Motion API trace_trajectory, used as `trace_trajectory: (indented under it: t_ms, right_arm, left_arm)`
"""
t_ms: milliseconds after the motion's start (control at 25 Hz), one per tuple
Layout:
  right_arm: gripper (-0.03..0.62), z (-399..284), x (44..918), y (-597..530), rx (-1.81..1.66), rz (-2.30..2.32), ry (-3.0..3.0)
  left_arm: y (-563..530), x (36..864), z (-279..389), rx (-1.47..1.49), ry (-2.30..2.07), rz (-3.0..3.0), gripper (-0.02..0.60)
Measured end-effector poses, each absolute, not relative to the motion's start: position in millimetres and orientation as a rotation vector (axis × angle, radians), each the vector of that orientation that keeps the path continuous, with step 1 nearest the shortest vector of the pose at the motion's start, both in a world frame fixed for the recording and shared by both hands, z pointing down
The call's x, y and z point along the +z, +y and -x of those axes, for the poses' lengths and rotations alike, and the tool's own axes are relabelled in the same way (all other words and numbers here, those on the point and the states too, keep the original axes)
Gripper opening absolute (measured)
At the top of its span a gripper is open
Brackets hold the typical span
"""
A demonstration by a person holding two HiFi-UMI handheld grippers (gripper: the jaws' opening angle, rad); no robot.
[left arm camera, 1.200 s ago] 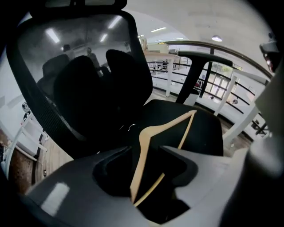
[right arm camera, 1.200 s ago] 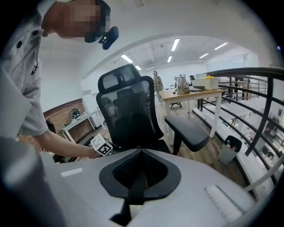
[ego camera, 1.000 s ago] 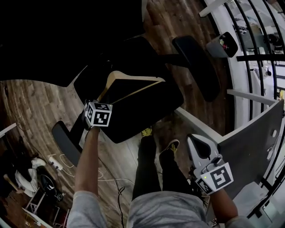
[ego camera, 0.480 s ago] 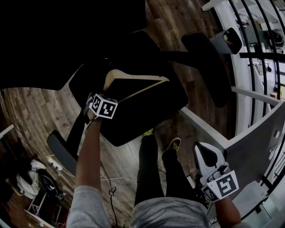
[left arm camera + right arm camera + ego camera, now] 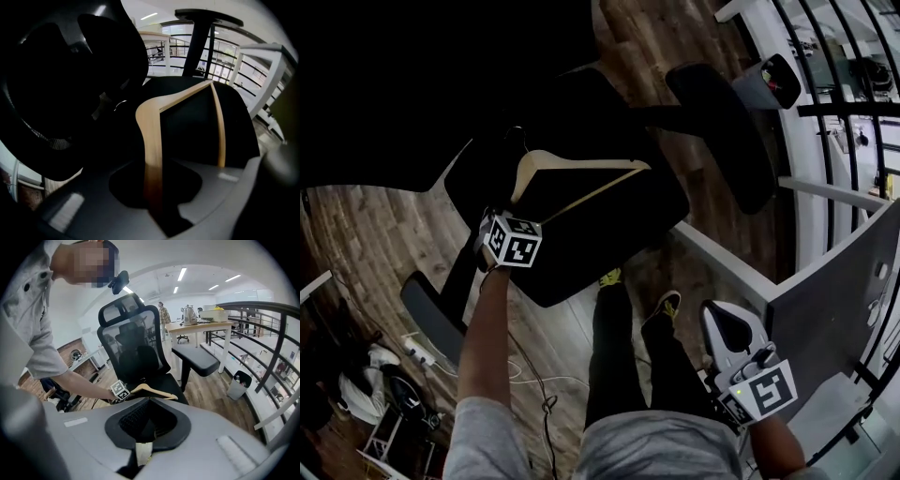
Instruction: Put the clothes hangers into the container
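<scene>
Left claw [image 5: 157,206] closing on the wooden hanger [image 5: 151,140] by one arm: light, stiff, slick, may swing off-centre. Right claw [image 5: 140,451] closed, empty.

The hanger [image 5: 591,163] is smooth pale wood. The chair seat [image 5: 609,239] is matt black cloth, its back [image 5: 133,341] open black mesh. The floor [image 5: 366,225] is brown wood plank, faintly glossy.
</scene>
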State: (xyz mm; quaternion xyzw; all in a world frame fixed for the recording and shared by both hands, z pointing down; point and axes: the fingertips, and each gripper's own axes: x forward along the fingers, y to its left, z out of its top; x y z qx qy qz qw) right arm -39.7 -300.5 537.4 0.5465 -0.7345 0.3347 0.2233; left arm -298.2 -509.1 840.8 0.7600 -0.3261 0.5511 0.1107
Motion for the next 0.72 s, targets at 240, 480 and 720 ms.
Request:
trace_trajectory:
  t_ms: [240,480,720]
  right_arm:
    - [-0.003,25,508,-288,0.865,-1.621,-2.033]
    - [-0.002,3,475,-267,0.816,-1.735,-2.034]
    - [-0.003,-24,440,-237,0.753,-1.87,-2.007]
  left_arm:
    - [-502,793,286,1.562,-0.992,-2.378,0.048]
    - [-480,747,264,1.538,-0.936,-2.491,0.041]
    - [-448,688,228,1.473,-0.842,-2.663,0.041]
